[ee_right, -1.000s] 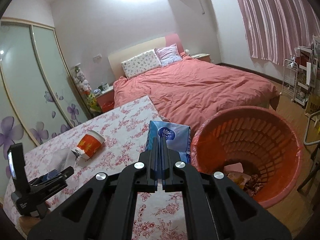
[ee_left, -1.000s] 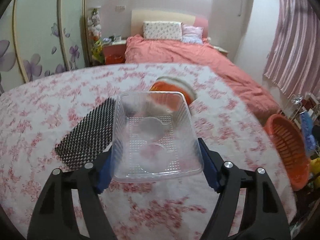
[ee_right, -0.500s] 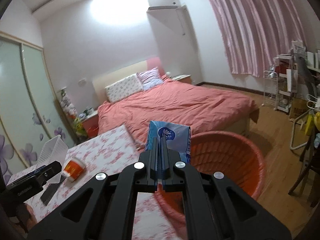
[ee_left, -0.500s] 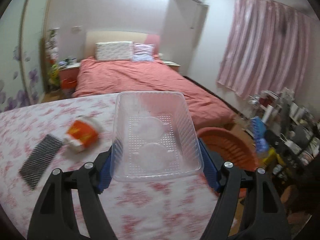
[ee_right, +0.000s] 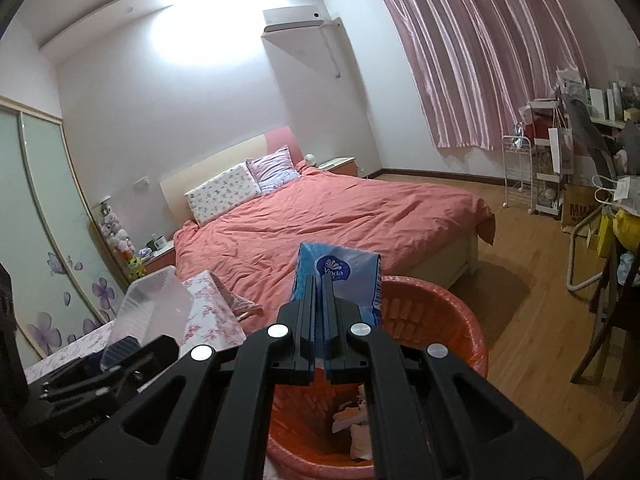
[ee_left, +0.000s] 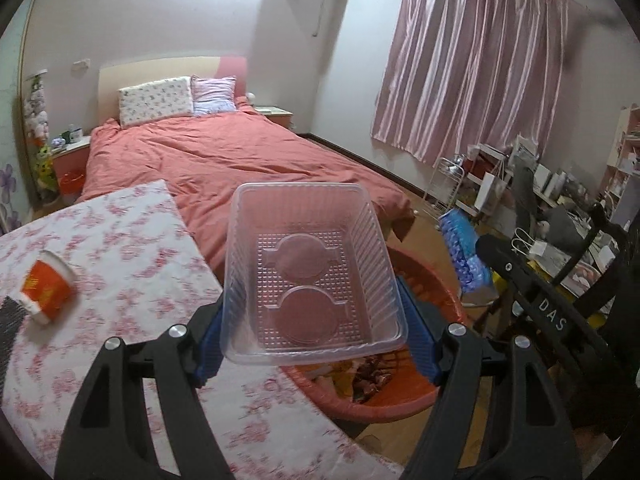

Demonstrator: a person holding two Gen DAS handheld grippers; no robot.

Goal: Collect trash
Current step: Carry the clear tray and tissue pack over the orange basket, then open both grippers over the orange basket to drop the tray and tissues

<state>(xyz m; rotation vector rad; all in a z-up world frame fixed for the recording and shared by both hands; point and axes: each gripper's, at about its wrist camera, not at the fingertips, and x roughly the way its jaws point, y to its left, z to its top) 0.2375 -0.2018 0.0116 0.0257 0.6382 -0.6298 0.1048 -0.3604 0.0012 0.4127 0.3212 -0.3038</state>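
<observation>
Now you are at the drop-off step of the trash collection, with both hands loaded and both arriving over the orange basket (ee_left: pixel 404 400). Your left tool (ee_left: pixel 314 336) is clamped on the clear plastic tray (ee_left: pixel 312 272), its blue pads pressing the tray's two long walls near the near end, so the tray sticks out forward, open side up, and hangs over the basket's near rim and the worktop (ee_left: pixel 120 240) edge. Your right tool (ee_right: pixel 318 320) is fully closed, pinching the blue tissue pack (ee_right: pixel 344 276) by a thin edge so that the pack stands up beyond the fingertips, above the basket (ee_right: pixel 440 320), which already holds some scraps of wrapper and paper at the bottom. The next move, as I judge it, is to let go: bring each item squarely over the basket's mouth, then spread the jaws so it falls inside (the tray is light and wide, so it may catch on the rim or tip out towards the worktop if released too near the edge). Keep the two tools apart while you do it, since they crowd the same opening. After that, the orange paper cup (ee_left: pixel 48 288) lying on its side on the flowered worktop, and the dark mesh piece (ee_left: pixel 8 328) beside it, look like the remaining trash.
</observation>
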